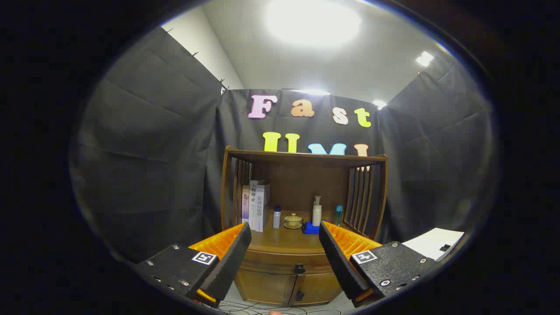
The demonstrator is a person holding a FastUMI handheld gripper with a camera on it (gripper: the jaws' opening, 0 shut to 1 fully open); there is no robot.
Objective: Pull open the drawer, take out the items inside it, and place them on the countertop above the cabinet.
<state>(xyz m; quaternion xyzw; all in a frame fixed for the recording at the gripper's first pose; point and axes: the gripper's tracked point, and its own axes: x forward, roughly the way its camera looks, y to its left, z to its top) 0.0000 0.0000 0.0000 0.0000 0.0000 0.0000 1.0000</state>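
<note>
The gripper (284,251) hangs in front of a wooden cabinet (288,280), its jaws spread wide and holding nothing; the drawer (284,265) sits shut between and beyond the fingers, its dark knob (299,268) at the middle; what lies inside cannot be told. Below it are two doors (267,286) with a latch (299,296) between them. The tabletop (280,240) above the drawer is crowded at the back: books (256,204) upright at the left, then a small bottle (276,217), a lidded cup (293,220) on a saucer, a pump bottle (316,211) beside a blue thing (311,228), and a teal bottle (339,214); slatted sides and a top shelf (306,156) enclose them. White paper (433,243) lies off to the right; cables (262,308) trail on the floor.
</note>
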